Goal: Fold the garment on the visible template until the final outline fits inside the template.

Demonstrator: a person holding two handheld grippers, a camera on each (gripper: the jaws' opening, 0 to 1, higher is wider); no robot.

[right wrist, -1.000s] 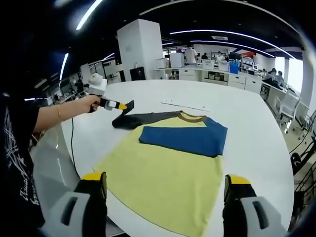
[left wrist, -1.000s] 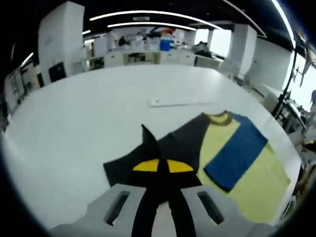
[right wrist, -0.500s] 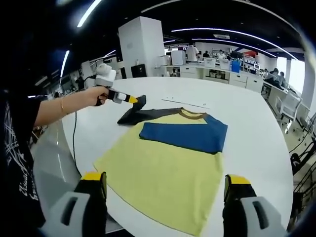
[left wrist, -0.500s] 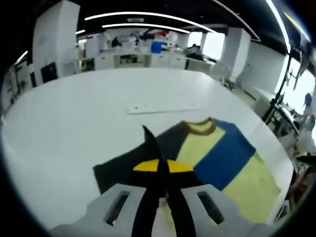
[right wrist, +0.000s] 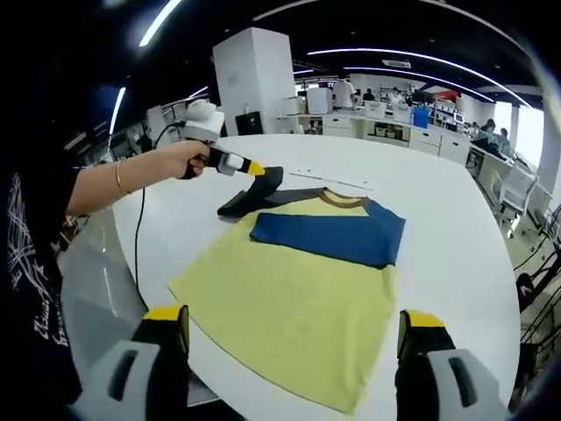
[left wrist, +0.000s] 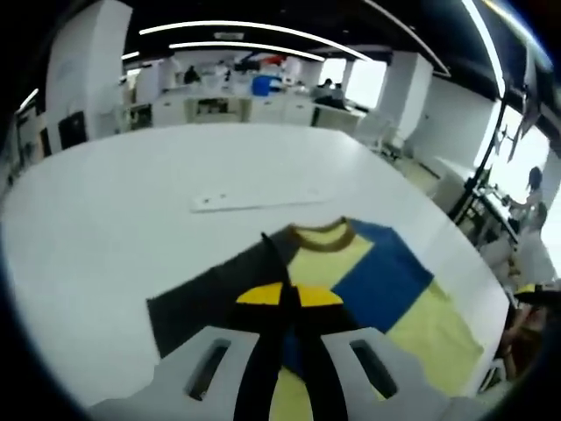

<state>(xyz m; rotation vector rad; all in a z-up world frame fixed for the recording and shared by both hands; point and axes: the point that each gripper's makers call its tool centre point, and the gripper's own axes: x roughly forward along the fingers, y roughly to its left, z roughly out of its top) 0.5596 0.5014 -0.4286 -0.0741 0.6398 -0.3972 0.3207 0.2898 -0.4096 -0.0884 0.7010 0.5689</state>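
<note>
Right gripper view: left gripper [right wrist: 255, 168] pinching raised sleeve [right wrist: 254, 189]

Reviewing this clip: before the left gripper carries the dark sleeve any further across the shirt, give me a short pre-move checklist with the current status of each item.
1. Left gripper has the dark sleeve clamped: ok, jaws shut on the cloth, which is lifted off the table.
2. Blue sleeve already folded flat across the yellow body: ok.
3. Right gripper clear of the shirt's path: ok, jaws open and empty at the near table edge.
4. Whole shirt on the white table: ok, hem lies near the edge but not over it.
5. Template outline visible for checking fit: cannot tell, no outline can be made out around the shirt.
</note>
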